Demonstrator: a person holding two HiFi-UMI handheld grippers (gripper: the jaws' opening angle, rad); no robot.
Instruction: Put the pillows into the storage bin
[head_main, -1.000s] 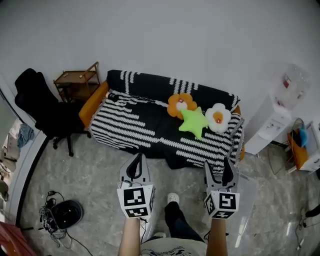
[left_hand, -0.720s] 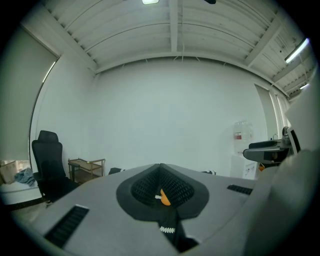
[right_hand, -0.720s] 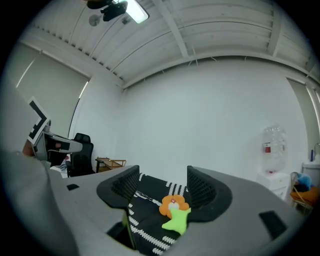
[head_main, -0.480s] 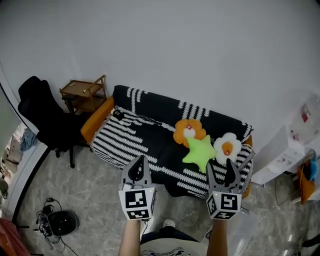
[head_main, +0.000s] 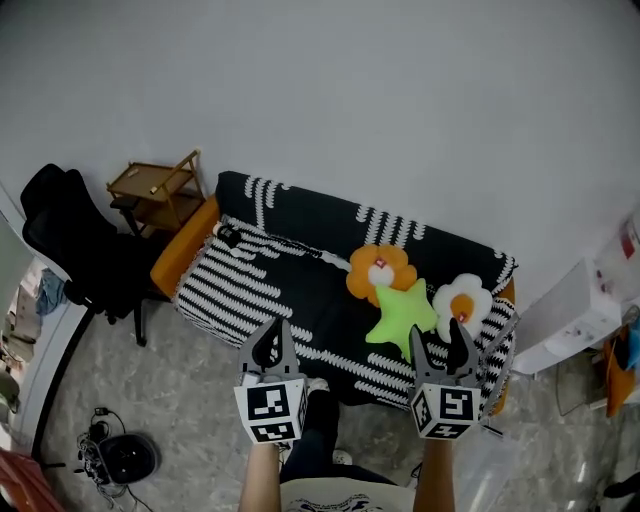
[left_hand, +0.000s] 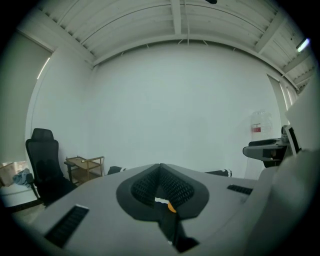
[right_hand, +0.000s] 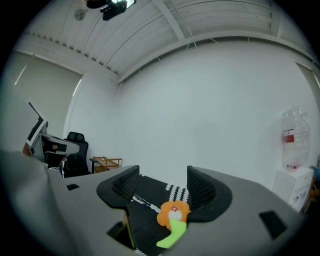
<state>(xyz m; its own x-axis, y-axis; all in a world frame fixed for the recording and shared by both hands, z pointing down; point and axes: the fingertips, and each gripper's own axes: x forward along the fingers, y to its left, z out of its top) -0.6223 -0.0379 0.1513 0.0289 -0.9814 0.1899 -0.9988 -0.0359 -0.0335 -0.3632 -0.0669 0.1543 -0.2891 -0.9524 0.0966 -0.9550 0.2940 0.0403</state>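
Note:
Three pillows lie at the right end of a black-and-white striped sofa (head_main: 260, 280): an orange flower (head_main: 378, 272), a green star (head_main: 402, 316) and a white flower (head_main: 463, 298). My right gripper (head_main: 447, 345) is open and empty, and its tips reach the sofa's front edge just below the star and the white flower. The right gripper view has the orange flower (right_hand: 173, 214) and the star (right_hand: 172, 237) between the spread jaws of the right gripper (right_hand: 161, 182), some way ahead. My left gripper (head_main: 272, 345) is shut on nothing, over the middle of the sofa's front. In its own view the left gripper (left_hand: 160, 172) has its pads together.
A black office chair (head_main: 75, 240) and a wooden side table (head_main: 150, 185) stand left of the sofa. A white water dispenser (head_main: 580, 315) is at the right. A round black device with cables (head_main: 125, 455) lies on the floor. Something translucent (head_main: 480, 470) stands by my right leg.
Both grippers have moved forward from over the floor to the sofa's front edge. The sofa and pillows now sit closer and lower in the head view.

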